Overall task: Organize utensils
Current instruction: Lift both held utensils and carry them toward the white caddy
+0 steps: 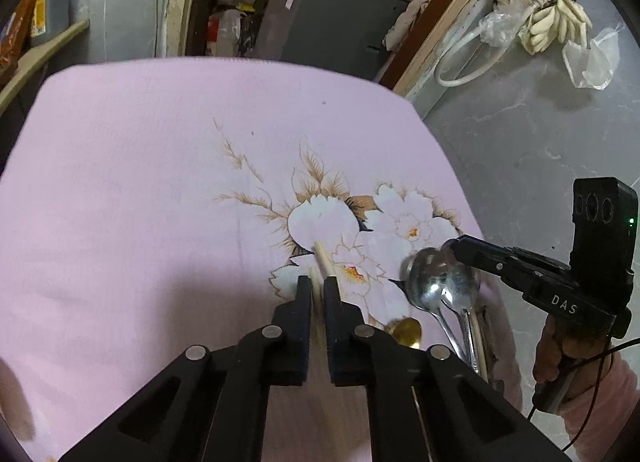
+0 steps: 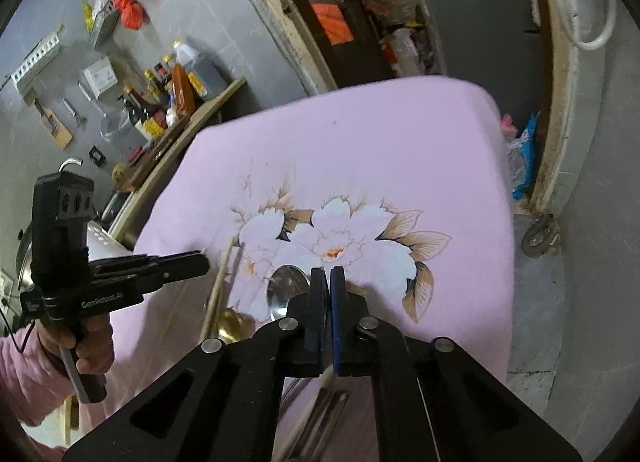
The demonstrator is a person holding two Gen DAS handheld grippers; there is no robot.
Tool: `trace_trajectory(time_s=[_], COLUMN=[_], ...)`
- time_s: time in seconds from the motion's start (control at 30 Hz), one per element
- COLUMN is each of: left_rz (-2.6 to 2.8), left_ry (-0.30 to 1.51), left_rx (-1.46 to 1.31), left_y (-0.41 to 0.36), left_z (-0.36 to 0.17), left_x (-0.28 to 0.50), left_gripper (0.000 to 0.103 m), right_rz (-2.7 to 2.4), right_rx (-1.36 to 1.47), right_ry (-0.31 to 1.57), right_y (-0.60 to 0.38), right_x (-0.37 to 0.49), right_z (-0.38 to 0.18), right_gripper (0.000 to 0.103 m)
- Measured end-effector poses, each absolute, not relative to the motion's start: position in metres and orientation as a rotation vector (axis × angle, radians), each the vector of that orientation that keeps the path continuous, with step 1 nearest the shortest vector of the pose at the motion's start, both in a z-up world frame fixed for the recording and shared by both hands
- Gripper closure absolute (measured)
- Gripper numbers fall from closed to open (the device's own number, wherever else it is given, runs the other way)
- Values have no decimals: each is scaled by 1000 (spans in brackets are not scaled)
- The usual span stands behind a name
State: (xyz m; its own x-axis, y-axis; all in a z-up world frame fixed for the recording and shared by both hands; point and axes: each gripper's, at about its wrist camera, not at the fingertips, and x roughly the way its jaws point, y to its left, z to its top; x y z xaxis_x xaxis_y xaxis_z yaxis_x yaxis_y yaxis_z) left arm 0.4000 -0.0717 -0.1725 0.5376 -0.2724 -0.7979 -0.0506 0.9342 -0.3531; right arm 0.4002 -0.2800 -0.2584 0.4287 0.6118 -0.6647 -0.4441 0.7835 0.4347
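A pale wooden chopstick (image 1: 317, 289) lies on the pink flowered cloth (image 1: 140, 181), and my left gripper (image 1: 318, 286) is shut on it. A second chopstick (image 1: 325, 258) lies just beyond its right finger. Two steel spoons (image 1: 434, 276) lie side by side at the right, with a gold spoon (image 1: 406, 330) in front of them. My right gripper (image 1: 450, 244) is shut, its tips at the far rim of the spoon bowls. In the right wrist view that gripper (image 2: 329, 274) stands closed just right of a spoon bowl (image 2: 287, 289). Whether it pinches a rim is hidden.
The cloth (image 2: 400, 149) covers a small table that ends close to the right of the spoons. Grey floor lies beyond it, with a white hose and bags (image 1: 532, 25). A shelf of bottles (image 2: 180, 81) stands at the left in the right wrist view. A dark cabinet (image 1: 332, 17) stands behind.
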Motion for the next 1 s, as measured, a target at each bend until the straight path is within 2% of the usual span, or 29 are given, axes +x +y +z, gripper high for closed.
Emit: trace_trajectory(time_s=[0.67,1.0], left_rz=[-59,-39], left_ry=[633,519], left_rx=[-291,-294], left_y=[-36,10], left_z=[-65,-19], left_x=[294,263], left_gripper=[98,98], right_rz=[347,385], right_rx=[176,180], right_ry=[518,405], right_y=[-289,-223], right_x=[272,246], right_z=[-133,-73], right_gripper=[100,100])
